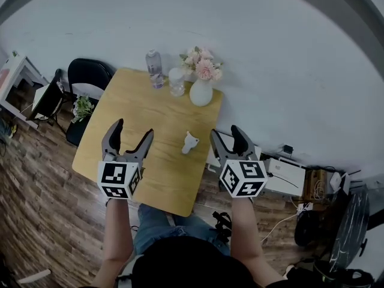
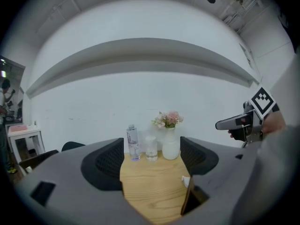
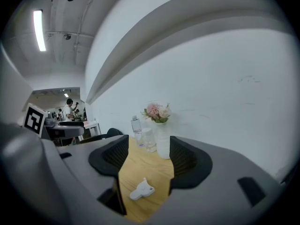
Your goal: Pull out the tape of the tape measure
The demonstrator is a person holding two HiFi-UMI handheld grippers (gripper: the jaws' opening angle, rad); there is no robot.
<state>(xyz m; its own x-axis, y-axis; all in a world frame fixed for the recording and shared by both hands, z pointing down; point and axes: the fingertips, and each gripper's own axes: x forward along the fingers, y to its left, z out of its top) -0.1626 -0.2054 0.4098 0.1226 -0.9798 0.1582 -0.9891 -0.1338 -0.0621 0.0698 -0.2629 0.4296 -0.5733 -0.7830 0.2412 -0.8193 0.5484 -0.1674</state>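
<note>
In the head view, the left gripper [image 1: 132, 129] hovers over the wooden table [image 1: 120, 95] left of centre, its jaws released and spread with nothing between them. The white tape measure [image 1: 189, 142] lies on the tabletop just right of centre, between the two grippers and touched by neither. The right gripper [image 1: 225, 131] hangs at the table's right edge, jaws likewise apart and empty. Along the upper edge stand a water bottle [image 1: 154, 68], a glass jar [image 1: 176, 81] and a white vase [image 1: 201, 92] of pink flowers.

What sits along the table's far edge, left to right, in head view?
Water bottle → clear cup → white vase of pink flowers
</note>
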